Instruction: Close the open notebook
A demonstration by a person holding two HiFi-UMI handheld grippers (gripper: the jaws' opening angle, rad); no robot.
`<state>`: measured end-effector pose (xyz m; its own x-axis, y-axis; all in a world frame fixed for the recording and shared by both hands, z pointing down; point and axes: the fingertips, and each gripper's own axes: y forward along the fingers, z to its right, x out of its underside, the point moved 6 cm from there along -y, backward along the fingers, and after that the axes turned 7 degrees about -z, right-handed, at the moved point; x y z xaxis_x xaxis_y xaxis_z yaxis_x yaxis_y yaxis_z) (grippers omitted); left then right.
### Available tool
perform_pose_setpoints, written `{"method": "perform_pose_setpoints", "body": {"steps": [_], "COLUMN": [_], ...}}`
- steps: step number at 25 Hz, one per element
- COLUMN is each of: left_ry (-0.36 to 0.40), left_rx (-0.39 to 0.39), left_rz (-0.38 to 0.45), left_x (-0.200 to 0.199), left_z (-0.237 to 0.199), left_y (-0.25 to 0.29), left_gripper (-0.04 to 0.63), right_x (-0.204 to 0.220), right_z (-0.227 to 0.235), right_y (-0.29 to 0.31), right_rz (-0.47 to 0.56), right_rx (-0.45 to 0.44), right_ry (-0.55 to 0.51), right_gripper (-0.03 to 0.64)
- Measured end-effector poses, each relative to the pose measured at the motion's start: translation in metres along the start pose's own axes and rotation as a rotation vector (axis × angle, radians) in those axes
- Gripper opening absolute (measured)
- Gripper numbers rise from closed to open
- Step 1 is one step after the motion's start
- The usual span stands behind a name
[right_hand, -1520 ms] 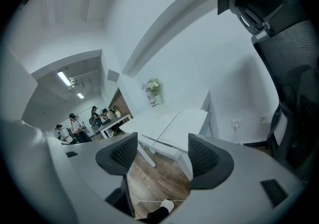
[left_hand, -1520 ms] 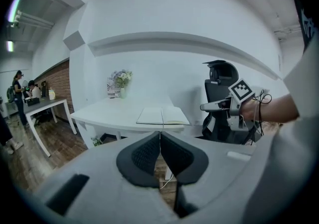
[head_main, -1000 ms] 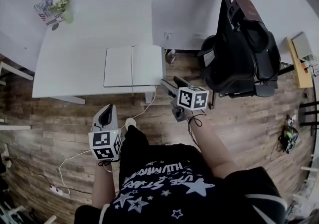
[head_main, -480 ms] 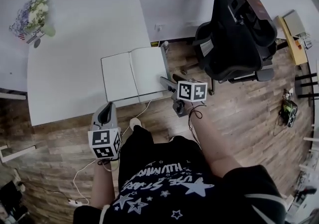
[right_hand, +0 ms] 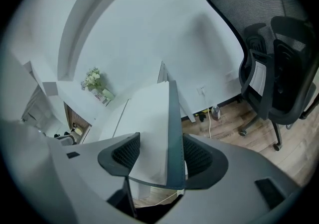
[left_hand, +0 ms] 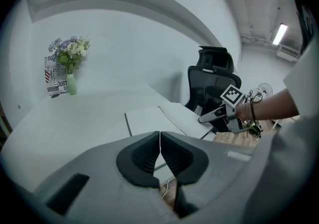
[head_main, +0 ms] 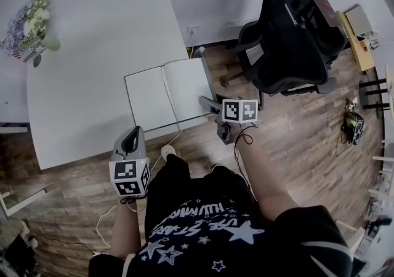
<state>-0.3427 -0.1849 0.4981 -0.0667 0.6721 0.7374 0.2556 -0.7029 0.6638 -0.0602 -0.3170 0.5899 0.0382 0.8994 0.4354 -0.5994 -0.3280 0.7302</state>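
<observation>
The open notebook [head_main: 167, 94] lies at the near right corner of the table [head_main: 92, 79]. The wide jaws of the right gripper [head_main: 204, 101] are closing astride its right edge. The left gripper [head_main: 131, 135], nearer, is closed and empty.

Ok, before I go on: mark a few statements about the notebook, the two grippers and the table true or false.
1. The notebook lies open on the table. True.
2. The left gripper holds a page. False: its jaws are together on nothing, away from the notebook.
3. The right gripper is clear of the notebook. False: the notebook's right edge stands between its jaws, which are closing.
4. A vase of flowers stands at the table's far left. True.
</observation>
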Motion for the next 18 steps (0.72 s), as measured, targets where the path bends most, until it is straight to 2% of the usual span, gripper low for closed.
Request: {"method": "perform_pose_setpoints", "body": {"steps": [4, 6, 7, 11, 18], "left_ry": [0.012, 0.018, 0.020, 0.019, 0.033], "left_rx": [0.027, 0.038, 0.041, 0.052, 0.048], "left_rz": [0.004, 0.009, 0.012, 0.023, 0.064], "left_x": [-0.002, -0.003, -0.003, -0.003, -0.012], "left_z": [-0.003, -0.004, -0.005, -0.004, -0.005], "left_y": [0.005, 0.007, 0.008, 0.009, 0.004], "left_gripper": [0.021, 0.021, 0.021, 0.021, 0.021], "right_x": [-0.003, -0.005, -0.006, -0.009, -0.021], "right_z": [0.000, -0.002, -0.004, -0.012, -0.037], "right_y": [-0.008, -0.014, -0.017, -0.026, -0.050], "right_rz": [0.036, 0.047, 0.047, 0.066, 0.102], "right_rx": [0.049, 0.079, 0.084, 0.065, 0.026], "right_ry": [-0.021, -0.045, -0.054, -0.051, -0.088], "right_gripper": [0.204, 0.105, 0.083, 0.047, 0.029]}}
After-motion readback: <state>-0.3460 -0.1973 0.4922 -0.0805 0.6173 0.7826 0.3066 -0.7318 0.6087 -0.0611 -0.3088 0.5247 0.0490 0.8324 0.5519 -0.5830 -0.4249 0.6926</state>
